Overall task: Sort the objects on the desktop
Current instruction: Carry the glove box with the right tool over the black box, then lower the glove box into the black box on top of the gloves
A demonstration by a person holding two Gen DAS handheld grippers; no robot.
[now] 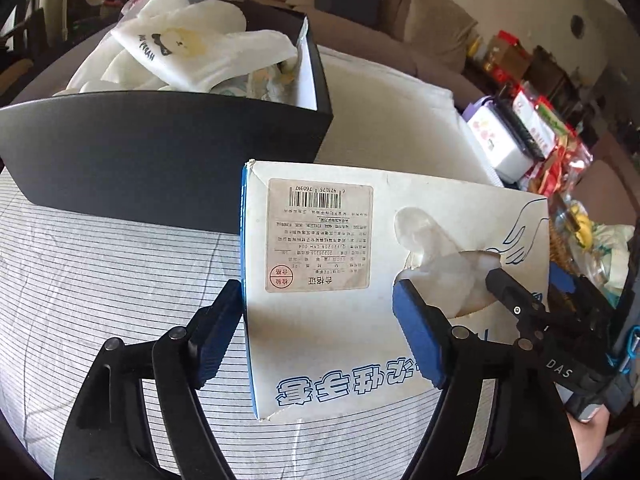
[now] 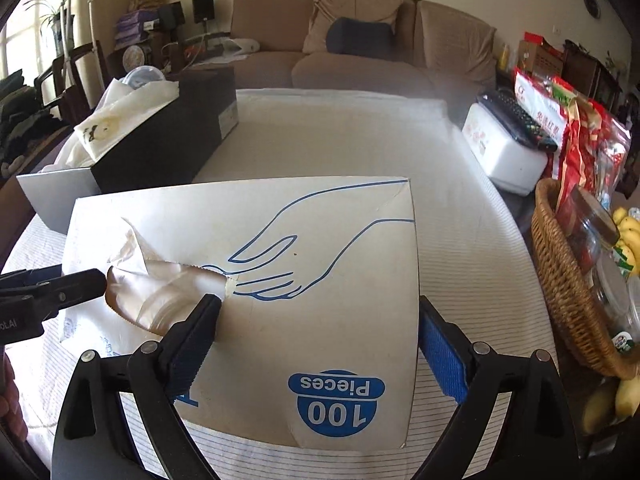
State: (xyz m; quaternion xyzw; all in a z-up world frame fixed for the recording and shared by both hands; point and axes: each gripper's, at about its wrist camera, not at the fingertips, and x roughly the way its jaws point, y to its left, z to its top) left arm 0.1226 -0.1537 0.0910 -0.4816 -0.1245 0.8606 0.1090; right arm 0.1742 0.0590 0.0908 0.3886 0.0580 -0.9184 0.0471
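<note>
A white and blue box of disposable gloves (image 1: 328, 312) lies on the striped cloth, with clear plastic gloves (image 1: 440, 264) poking from its oval opening. My left gripper (image 1: 316, 308) is shut on the box's left end: one finger on its outer side, the other in the opening. My right gripper (image 2: 320, 332) is shut on the box's right end (image 2: 304, 312) the same way, one finger by the opening, the other against the outer side. Each gripper's finger shows in the other's view.
A black open box (image 1: 160, 152) full of white bags stands behind the glove box, left. A white container (image 2: 504, 152) with a remote on it, red snack bags (image 2: 580, 136) and a wicker basket (image 2: 568, 292) with jars and bananas line the right edge.
</note>
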